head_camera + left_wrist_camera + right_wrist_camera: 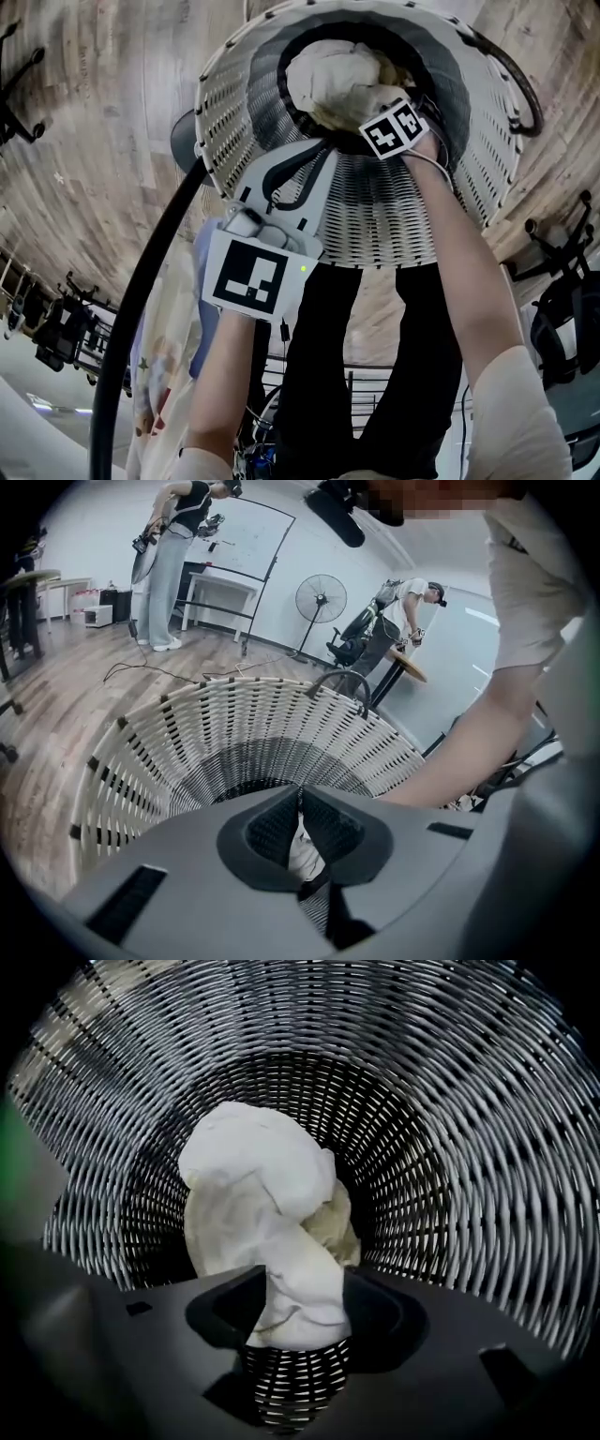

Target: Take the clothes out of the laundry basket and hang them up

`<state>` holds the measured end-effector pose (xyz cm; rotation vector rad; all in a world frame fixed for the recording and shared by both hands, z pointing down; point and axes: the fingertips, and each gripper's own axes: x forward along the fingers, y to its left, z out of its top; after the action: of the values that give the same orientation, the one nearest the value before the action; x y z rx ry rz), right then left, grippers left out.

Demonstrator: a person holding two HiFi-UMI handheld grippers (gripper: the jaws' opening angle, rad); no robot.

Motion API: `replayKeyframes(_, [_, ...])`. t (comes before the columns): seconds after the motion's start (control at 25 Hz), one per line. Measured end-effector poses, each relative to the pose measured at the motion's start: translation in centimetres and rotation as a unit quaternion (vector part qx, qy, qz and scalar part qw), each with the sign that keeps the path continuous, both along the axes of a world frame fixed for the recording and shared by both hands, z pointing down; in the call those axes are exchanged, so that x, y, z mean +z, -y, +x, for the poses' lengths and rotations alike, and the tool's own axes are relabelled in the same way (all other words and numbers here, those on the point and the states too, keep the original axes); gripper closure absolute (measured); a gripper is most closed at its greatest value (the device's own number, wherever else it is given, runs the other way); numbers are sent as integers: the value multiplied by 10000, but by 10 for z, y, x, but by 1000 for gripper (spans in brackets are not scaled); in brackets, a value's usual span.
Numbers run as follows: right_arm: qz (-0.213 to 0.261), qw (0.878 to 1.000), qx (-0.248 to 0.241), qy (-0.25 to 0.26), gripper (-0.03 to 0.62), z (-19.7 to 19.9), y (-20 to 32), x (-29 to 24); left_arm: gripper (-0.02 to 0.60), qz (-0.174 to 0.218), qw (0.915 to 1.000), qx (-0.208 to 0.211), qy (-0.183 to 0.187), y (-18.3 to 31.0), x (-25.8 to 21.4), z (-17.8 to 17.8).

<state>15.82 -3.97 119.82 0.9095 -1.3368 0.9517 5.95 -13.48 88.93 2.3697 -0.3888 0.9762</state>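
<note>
On the wooden floor [103, 112] stands the white woven laundry basket [234, 103], seen from steeply above, with everything else grouped at or inside it. Deep in the basket, on its bottom, lies a crumpled white cloth [253, 1194] with a cream-coloured piece tucked against it. Outside the basket, beside its near wall, hangs a pale patterned garment [164, 356]. The right gripper [295, 1312] reaches straight down into the basket, its jaws wide apart with the cloth's lower fold between them; no firm pinch shows. The left gripper [300, 808] sits at the basket's near rim, tilted towards the inside, its jaws closed together with nothing clearly held.
</note>
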Motion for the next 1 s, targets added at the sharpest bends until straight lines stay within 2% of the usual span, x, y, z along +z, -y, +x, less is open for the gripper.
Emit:
replayKeyframes(0.16, [36,9998,-127,-137,426,3,-1,1,554,18,10000,11,1,1,1,1])
replayKeyframes(0.28, [114,9996,-189,-194,461,6,0,-4,552,22,10000,-20,21,2,0,1])
replayKeyframes(0.36, [209,9992,-182,-278,547,9,2,-10,552,27,10000,-39,21,2,-2,1])
replayKeyframes(0.72, [208,9992,-280,-212,572,6,-2,-30,552,4,9999,-140,61,-2,-13,-3])
replayKeyframes(1.0, [323,9986,-420,2,576,-4,-5,-72,554,59,9998,-194,28,-8,-35,-4])
